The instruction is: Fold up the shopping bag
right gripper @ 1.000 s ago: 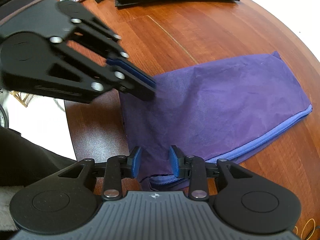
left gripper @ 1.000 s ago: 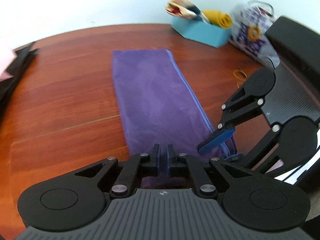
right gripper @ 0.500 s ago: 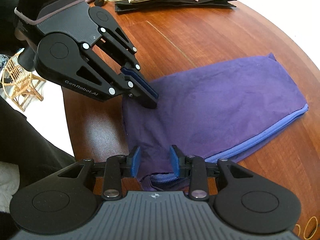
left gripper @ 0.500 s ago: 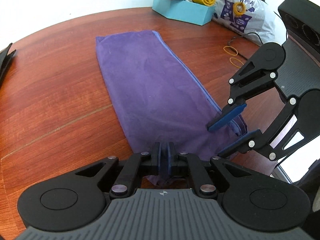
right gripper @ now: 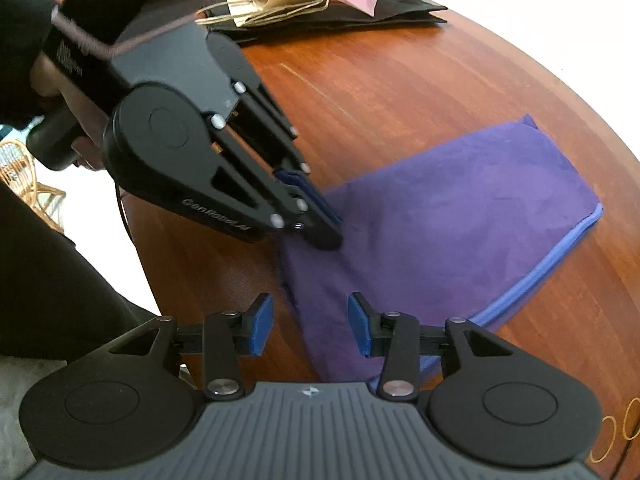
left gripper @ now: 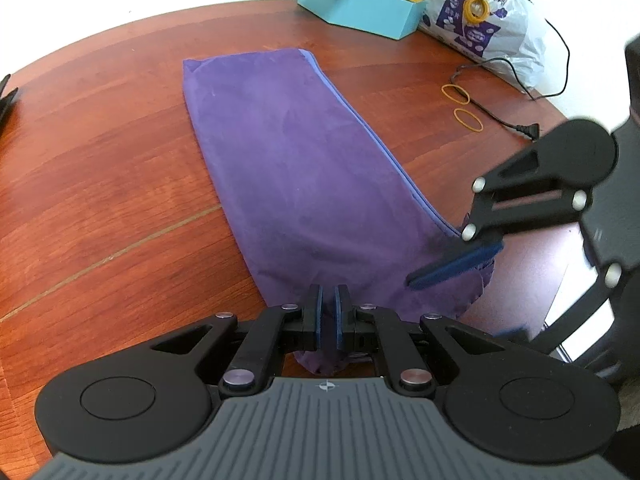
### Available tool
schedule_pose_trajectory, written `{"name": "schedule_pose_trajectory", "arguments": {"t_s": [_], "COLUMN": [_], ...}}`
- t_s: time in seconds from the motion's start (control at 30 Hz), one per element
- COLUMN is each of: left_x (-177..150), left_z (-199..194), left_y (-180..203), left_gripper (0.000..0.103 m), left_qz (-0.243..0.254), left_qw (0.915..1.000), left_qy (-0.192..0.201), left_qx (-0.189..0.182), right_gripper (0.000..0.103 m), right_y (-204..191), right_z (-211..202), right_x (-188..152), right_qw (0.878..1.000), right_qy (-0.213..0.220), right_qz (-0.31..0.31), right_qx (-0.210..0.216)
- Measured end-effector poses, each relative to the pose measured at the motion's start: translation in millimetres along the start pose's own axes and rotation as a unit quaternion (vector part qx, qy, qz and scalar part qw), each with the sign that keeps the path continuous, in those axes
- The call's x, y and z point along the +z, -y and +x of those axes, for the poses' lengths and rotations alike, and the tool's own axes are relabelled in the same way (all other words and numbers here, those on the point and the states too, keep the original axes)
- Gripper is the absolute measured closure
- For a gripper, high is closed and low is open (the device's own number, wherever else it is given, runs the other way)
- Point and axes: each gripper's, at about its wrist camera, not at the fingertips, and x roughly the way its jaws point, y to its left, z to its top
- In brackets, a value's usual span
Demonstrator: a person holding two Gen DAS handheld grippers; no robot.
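Both my grippers tilt down over the near end of the purple shopping bag, which lies flat on the wooden table: the left gripper is pinched tight on its near corner, while the right gripper is opening, cloth between its pads but not pressed. My left view alone shows the teal box, plastic bag, rubber bands and cable far right. My right view alone shows paper bags at the far edge.
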Motion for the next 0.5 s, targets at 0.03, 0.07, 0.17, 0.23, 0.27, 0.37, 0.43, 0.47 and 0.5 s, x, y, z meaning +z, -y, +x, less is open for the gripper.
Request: {"name": "schedule_pose_trajectory", "arguments": {"t_s": [0.03,0.07,0.17,0.23,0.27,0.37,0.43,0.47,0.5], "left_x": [0,0,-1,-2,-2,-7,-9,-10,-10], "left_z": [0,0,0,-1,-2,-20,-30,-33,-36], "left_y": [-1,-2,-2,-3,-3,2,4,4,4], "left_gripper": [0.095,0.095,0.095,0.094,0.087,0.052,0.047,0.047,0.047], "left_qz": [-0.001,0.001,0.007,0.006,0.009,0.070,0.107,0.121,0.135], "left_qw": [1.0000,1.0000,0.9999,0.9999,0.9999,0.9962,0.9917,0.9902,0.9884], "left_qy": [0.000,0.000,0.003,0.005,0.008,0.051,0.071,0.069,0.067], "left_qx": [-0.002,-0.004,-0.007,-0.009,-0.009,-0.005,-0.006,-0.011,-0.016], "right_gripper": [0.056,0.057,0.071,0.077,0.080,0.089,0.093,0.094,0.094], "right_y": [-3,-6,-11,-10,-8,-2,2,4,7], "right_z": [2,4,13,14,14,14,15,15,14], "right_x": [1,2,5,5,5,9,11,13,14], "right_qw": [1.000,1.000,1.000,1.000,1.000,0.999,0.999,0.998,0.998], "right_qy": [0.001,0.003,0.010,0.012,0.011,0.006,0.007,0.008,0.008], "right_qz": [-0.001,-0.002,-0.004,0.005,0.013,0.042,0.053,0.060,0.068], "right_qx": [-0.004,-0.009,-0.028,-0.026,-0.023,-0.006,0.000,0.005,0.010]}}
